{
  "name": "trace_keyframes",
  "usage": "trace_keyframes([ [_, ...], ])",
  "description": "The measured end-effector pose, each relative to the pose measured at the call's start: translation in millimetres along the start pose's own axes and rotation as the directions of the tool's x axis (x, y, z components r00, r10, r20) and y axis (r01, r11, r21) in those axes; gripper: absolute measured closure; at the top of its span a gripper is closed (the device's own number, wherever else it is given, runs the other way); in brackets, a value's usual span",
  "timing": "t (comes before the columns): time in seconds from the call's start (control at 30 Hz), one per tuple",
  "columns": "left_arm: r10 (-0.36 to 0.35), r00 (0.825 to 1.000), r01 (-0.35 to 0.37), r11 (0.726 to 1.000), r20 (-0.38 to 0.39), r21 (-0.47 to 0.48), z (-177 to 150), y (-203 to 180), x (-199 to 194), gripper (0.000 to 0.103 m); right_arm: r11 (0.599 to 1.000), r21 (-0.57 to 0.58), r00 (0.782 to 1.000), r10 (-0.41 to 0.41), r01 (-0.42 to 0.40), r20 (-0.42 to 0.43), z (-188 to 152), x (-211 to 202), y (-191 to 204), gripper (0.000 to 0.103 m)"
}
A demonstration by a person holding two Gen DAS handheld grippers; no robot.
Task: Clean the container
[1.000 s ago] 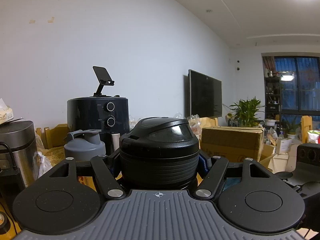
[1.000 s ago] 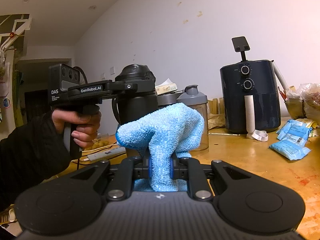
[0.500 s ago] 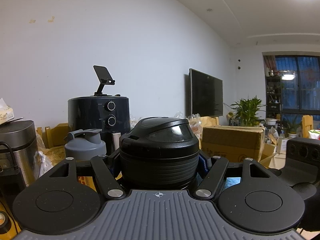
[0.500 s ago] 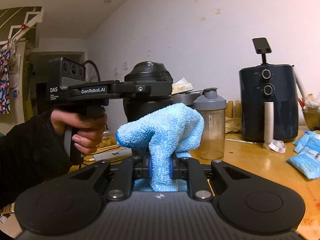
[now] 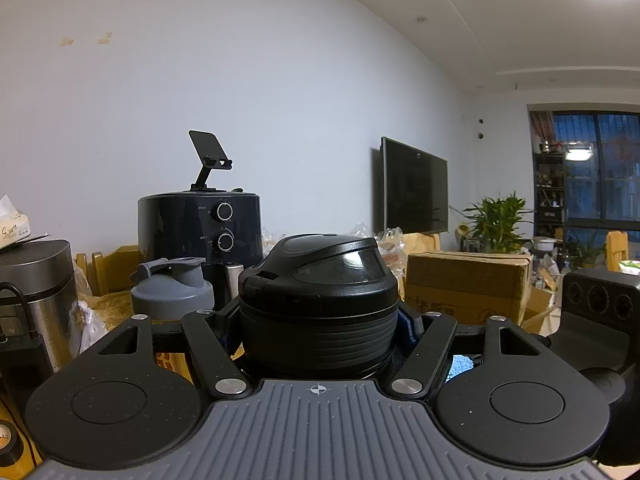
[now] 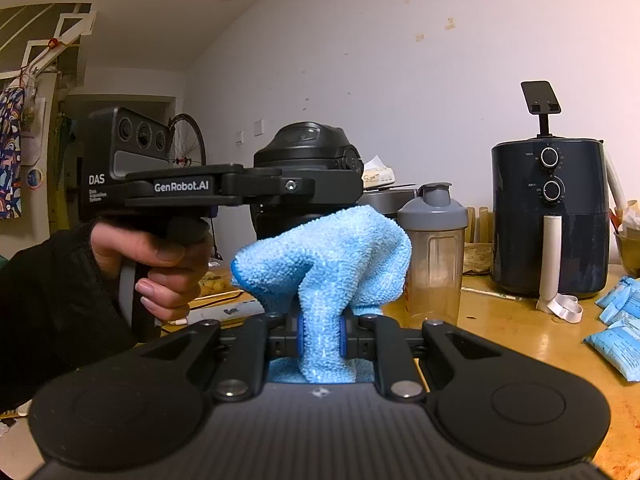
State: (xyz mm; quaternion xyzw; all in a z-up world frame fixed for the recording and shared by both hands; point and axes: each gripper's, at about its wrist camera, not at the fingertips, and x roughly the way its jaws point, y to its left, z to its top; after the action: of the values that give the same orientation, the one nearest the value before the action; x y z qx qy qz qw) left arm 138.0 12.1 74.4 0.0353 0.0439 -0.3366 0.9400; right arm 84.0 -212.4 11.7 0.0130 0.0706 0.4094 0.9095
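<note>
The container is a black bottle with a domed black lid. My left gripper is shut on it just under the lid and holds it upright. In the right wrist view the same bottle and the left gripper show at the left, held above the table. My right gripper is shut on a light blue microfibre cloth, whose bunched top stands right in front of the bottle's body. I cannot tell if the cloth touches it.
A grey-lidded shaker bottle and a dark air fryer stand on the wooden table. Blue packets lie at the right. A steel pot sits at the left; a cardboard box lies behind.
My right gripper with the cloth has swung left and closer to the bottle. The left gripper and bottle have stayed almost still.
</note>
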Motion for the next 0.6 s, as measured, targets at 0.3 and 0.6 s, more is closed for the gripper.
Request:
trace_keyframes([
  [0.3, 0.001, 1.0, -0.001, 1.0, -0.004, -0.003, 1.9, 2.5, 3.4, 0.036, 1.0, -0.003, 1.0, 0.005, -0.005, -0.026, -0.2, 2.7, -0.4, 0.094],
  [0.6, 0.003, 1.0, -0.003, 1.0, -0.006, -0.001, 1.1, 0.1, 3.2, 0.036, 1.0, -0.007, 0.995, 0.012, -0.013, -0.103, -7.7, 10.2, -1.4, 0.095],
])
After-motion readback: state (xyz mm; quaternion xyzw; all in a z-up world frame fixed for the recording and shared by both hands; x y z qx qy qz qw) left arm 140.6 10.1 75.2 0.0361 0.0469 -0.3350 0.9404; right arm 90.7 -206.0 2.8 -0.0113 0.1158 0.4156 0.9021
